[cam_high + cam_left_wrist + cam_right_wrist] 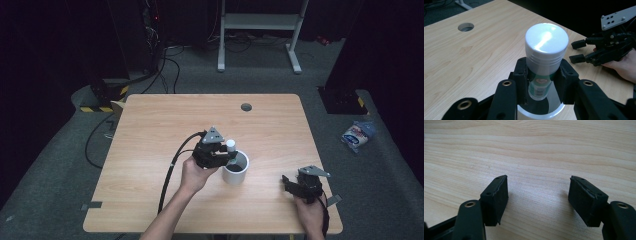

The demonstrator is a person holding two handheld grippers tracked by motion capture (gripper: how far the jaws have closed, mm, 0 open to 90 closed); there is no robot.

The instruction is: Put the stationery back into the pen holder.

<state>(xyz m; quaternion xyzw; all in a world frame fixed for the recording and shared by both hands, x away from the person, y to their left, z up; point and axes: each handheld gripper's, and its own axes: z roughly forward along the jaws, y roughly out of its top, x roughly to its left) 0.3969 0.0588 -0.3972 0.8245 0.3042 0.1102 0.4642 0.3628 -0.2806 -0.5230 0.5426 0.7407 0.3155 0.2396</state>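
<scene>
The counter [165, 125] is a pale wood top with a round cable hole [246, 107] near its far edge. A white cup [235, 169] stands upright near the middle, apparently placed as a receptacle. The left tongs [543, 75] hover directly over the cup mouth, clenched on a small bottle [545, 50] with a white cap; the bottle is upright, its lower end at or just inside the rim, gripped below the cap, presumably so that it goes in or comes out straight. The right tongs [537, 200] sit well apart, near the counter's right front corner, spread wide and grasping nothing, angled down at bare wood. Judgement: they are parked clear of the working hand.
</scene>
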